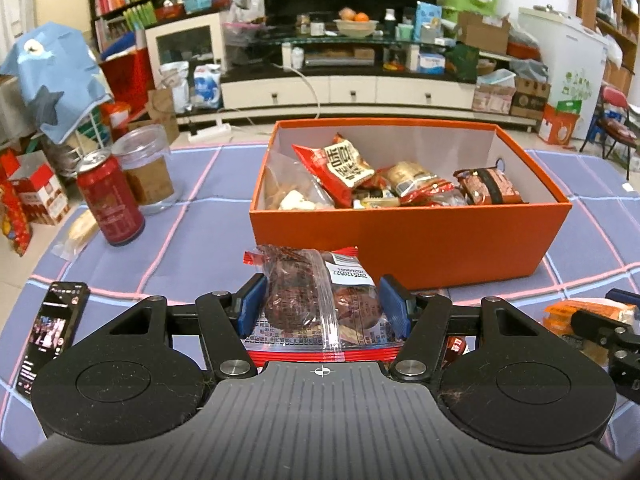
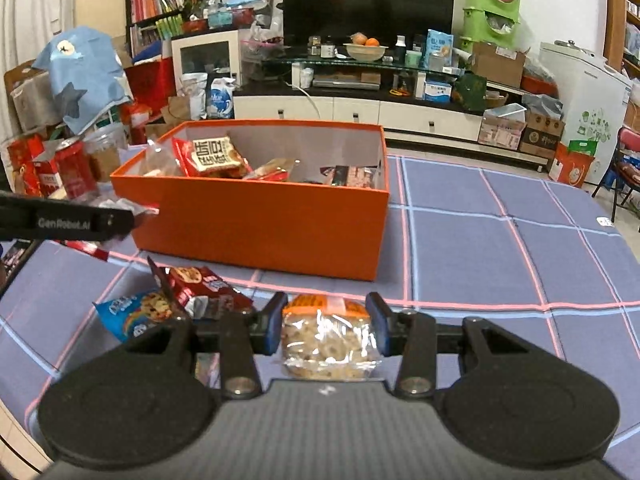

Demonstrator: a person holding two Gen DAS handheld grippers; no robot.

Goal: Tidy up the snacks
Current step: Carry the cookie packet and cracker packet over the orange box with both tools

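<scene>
An orange box (image 1: 408, 236) (image 2: 260, 228) holding several snack packets stands on the checked blue tablecloth. My left gripper (image 1: 324, 306) has its blue pads on both sides of a clear zip bag of dark dried fruit (image 1: 316, 300), in front of the box. My right gripper (image 2: 326, 328) has its pads against both sides of a clear packet of pale biscuits with an orange top (image 2: 328, 336), on the cloth in front of the box. A red cookie packet (image 2: 200, 284) and a blue cookie packet (image 2: 136, 312) lie to its left.
A red can (image 1: 110, 204), a clear jar (image 1: 148, 168) and a wrapped snack (image 1: 78, 230) stand left of the box. A phone (image 1: 52, 332) lies at the front left. The left gripper's arm (image 2: 68, 220) shows in the right wrist view. A TV stand lies beyond the table.
</scene>
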